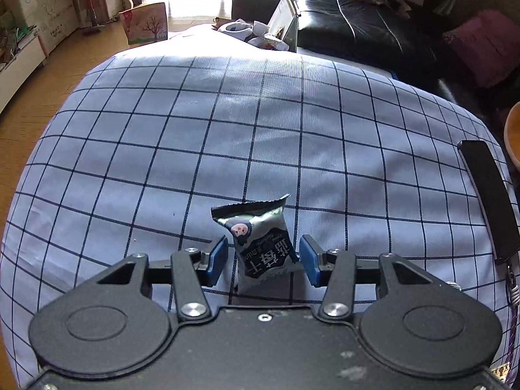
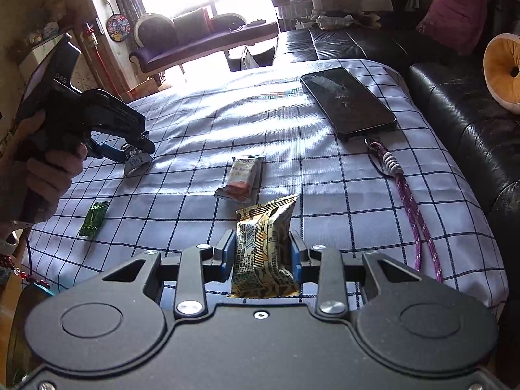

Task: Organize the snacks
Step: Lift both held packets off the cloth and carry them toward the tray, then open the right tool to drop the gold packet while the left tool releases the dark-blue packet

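A dark silver snack packet [image 1: 256, 247] with a small cartoon face stands on end between the blue pads of my left gripper [image 1: 265, 256]. There is a gap on each side, so the pads do not press it. In the right wrist view that left gripper [image 2: 133, 159] is at the far left, low over the checked cloth [image 2: 325, 178], with a hand on its grip. My right gripper [image 2: 261, 250] is shut on a yellow patterned snack packet [image 2: 263, 243], held above the cloth. An orange-and-white snack bar [image 2: 242, 178] lies just beyond it. A small green packet [image 2: 94, 219] lies to the left.
A black phone [image 2: 349, 100] lies at the far right of the cloth, with a purple lanyard [image 2: 412, 208] trailing toward the near edge. A black leather sofa [image 2: 455, 104] with an orange cushion [image 2: 503, 71] borders the right side. The phone's edge [image 1: 490, 201] shows in the left wrist view.
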`<control>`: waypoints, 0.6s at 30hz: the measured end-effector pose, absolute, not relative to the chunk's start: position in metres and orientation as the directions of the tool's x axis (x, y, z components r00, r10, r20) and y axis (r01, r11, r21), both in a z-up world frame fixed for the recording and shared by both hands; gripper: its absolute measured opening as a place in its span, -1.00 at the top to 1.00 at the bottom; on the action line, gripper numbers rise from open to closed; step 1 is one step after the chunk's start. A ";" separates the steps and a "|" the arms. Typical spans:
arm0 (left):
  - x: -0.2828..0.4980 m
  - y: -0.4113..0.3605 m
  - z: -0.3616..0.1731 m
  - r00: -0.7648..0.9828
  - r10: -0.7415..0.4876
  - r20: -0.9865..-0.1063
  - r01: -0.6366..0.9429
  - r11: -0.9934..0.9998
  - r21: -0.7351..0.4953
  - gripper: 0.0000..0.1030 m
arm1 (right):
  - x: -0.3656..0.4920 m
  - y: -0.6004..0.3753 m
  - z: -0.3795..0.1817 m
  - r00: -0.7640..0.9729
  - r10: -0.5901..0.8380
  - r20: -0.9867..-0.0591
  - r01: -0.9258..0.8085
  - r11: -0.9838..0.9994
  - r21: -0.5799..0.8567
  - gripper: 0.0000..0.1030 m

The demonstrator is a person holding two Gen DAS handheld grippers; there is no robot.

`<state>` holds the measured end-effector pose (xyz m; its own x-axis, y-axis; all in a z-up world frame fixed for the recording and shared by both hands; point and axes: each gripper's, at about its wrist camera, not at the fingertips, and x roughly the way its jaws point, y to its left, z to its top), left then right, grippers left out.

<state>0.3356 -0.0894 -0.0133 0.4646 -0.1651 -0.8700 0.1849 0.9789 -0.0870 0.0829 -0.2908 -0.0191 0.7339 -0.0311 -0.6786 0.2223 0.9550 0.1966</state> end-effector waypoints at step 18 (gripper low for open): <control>0.228 -0.079 0.065 0.576 -0.211 -0.790 0.338 0.941 -0.005 0.39 | 0.034 -0.269 0.036 0.793 -0.072 -0.606 0.215 0.962 0.168 0.16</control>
